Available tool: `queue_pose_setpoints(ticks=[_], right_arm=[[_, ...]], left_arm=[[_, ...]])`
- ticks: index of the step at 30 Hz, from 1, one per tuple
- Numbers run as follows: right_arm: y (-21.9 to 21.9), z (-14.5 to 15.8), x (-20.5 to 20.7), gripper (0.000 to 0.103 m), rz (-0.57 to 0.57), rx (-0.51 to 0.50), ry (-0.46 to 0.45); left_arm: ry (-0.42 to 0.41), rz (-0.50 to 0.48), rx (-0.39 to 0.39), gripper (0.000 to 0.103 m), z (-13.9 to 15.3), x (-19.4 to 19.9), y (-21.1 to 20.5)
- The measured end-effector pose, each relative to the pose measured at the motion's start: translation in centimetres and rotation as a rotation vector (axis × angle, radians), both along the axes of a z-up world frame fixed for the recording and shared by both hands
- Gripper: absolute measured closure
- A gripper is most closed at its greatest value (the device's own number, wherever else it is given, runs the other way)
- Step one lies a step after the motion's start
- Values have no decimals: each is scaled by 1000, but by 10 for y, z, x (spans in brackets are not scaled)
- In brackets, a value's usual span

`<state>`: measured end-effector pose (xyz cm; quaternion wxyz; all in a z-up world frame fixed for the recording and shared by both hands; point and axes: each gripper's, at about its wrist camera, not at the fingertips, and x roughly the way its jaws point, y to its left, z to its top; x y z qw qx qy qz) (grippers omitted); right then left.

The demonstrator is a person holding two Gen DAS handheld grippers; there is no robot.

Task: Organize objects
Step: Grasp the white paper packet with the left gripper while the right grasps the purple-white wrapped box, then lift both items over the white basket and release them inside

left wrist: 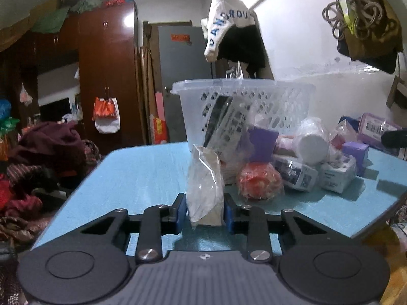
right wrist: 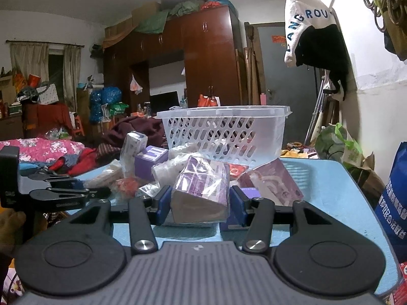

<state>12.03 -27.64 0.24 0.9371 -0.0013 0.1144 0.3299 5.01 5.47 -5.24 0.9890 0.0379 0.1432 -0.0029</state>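
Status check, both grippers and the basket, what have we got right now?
Left gripper shut on clear-wrapped packet. Right gripper shut on purple wrapped pack. Basket upright behind the pile of boxes; pile sits between grippers and basket.

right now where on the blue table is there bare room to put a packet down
Bare blue table top lies left of the clear plastic packet held by the left gripper, up to the table's left edge. In the right wrist view, a bare strip runs along the right edge. It is crowded below the translucent slotted basket, where wrapped purple and white boxes pile up.
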Motion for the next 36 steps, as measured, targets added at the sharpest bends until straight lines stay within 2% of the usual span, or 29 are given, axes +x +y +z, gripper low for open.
queue_pose_setpoints(ticks=[7,9,11,14,16,19,22,25,26,27,28,30,33,36], right_arm=[[-12,10,2,50,-9,37,-8],[-14,20,6,50,-16,45,-22],[-12,39,15,50,-6,57,-48],[10,79,47,50,-9,25,-95],[36,102,82,50,-50,-49,-109],[75,122,153,50,-79,-148,-14],[98,121,205,50,-79,-213,117],[108,113,223,48,-87,-250,157],[108,111,223,45,-84,-250,159],[107,109,223,33,-78,-245,162],[104,109,218,28,-76,-234,149],[95,112,202,6,-74,-214,92],[62,115,166,0,-50,-155,0],[20,92,129,0,-26,-120,-28]], left_arm=[[-76,17,-31,69,20,-19,12],[-103,24,-60,69,32,-18,18],[-141,11,-105,69,54,-13,23],[-169,-44,-114,69,101,18,17],[-143,-80,-124,69,130,55,10],[-14,-123,-130,69,159,129,-5],[135,-120,-148,69,160,190,-15],[235,-119,-163,69,149,222,-19],[245,-122,-176,68,146,227,-19],[241,-115,-180,64,145,228,-17],[234,-107,-183,49,142,227,-17],[202,-118,-191,29,139,218,-14],[127,-123,-179,26,140,184,-10],[39,-149,-164,16,130,130,-5]])
